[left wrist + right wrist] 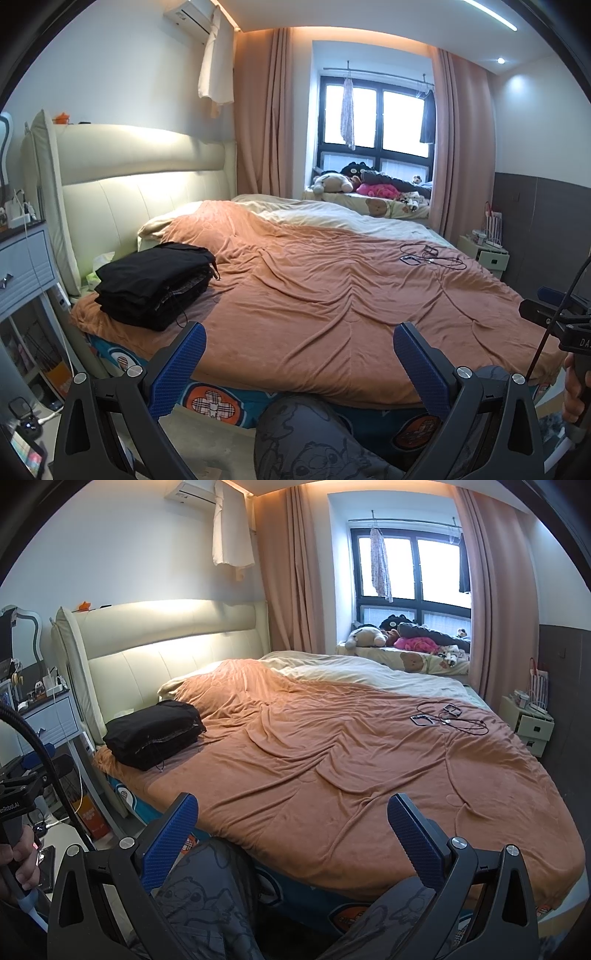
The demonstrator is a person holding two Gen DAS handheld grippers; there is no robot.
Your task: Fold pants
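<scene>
Folded black pants stacked mid-left on orange blanket. Left gripper and right gripper: jaws wide, empty. Only right view shows left hand, lower left.

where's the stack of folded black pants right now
The folded black pants sit on the orange blanket at the bed's near left corner in both views, beside the cream headboard.

Black folded pants at middle left lie on an orange-brown blanket; below it, a blue sheet with orange plaid flowers; cream headboard upper left; pink curtains at top centre; grey cartoon-print trousers bottom centre; blue ribbed gripper pads
</scene>
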